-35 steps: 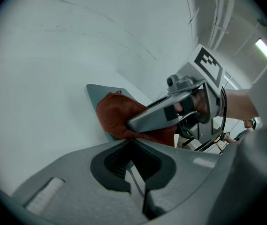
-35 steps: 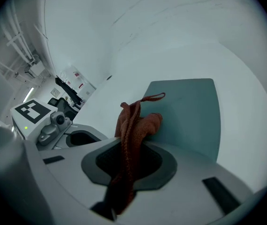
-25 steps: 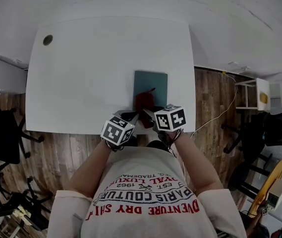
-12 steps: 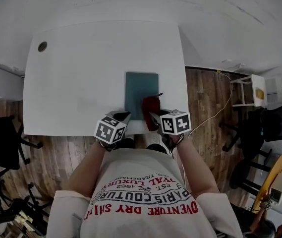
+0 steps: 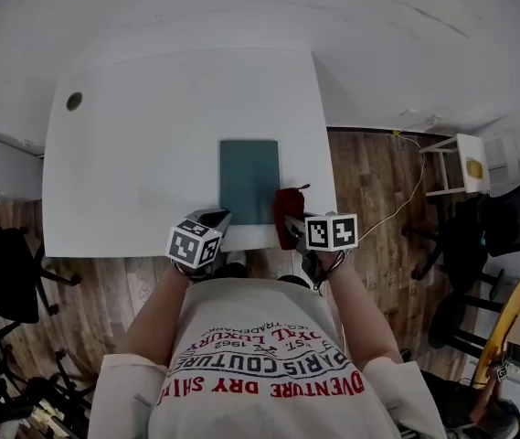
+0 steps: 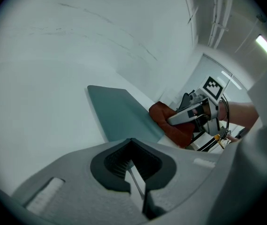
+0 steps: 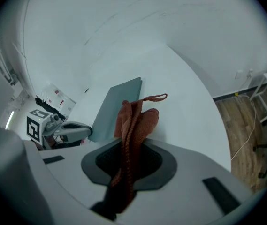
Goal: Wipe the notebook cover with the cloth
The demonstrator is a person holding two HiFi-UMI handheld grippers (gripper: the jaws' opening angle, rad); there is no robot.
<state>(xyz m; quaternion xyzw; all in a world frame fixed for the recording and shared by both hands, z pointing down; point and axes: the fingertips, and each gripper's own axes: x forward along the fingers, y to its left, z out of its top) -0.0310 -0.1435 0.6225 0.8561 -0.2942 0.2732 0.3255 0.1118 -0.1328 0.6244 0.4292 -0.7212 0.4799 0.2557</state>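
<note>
Teal notebook (image 5: 249, 180): closed, plain cover. Rust-red knit cloth (image 7: 132, 121): bunched beside notebook's right edge, clamped in right gripper (image 5: 294, 227). Left gripper (image 5: 217, 219): jaws together, empty.

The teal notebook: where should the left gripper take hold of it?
Probably its near left corner, approached from the near side: the teal notebook lies flat, that corner is nearest the left gripper, and the red cloth sits at its right.

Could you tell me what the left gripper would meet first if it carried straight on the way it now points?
Most likely the teal notebook: the left gripper, jaws together and empty, points at its near end. It might brush the white table first; depth is unclear.
</note>
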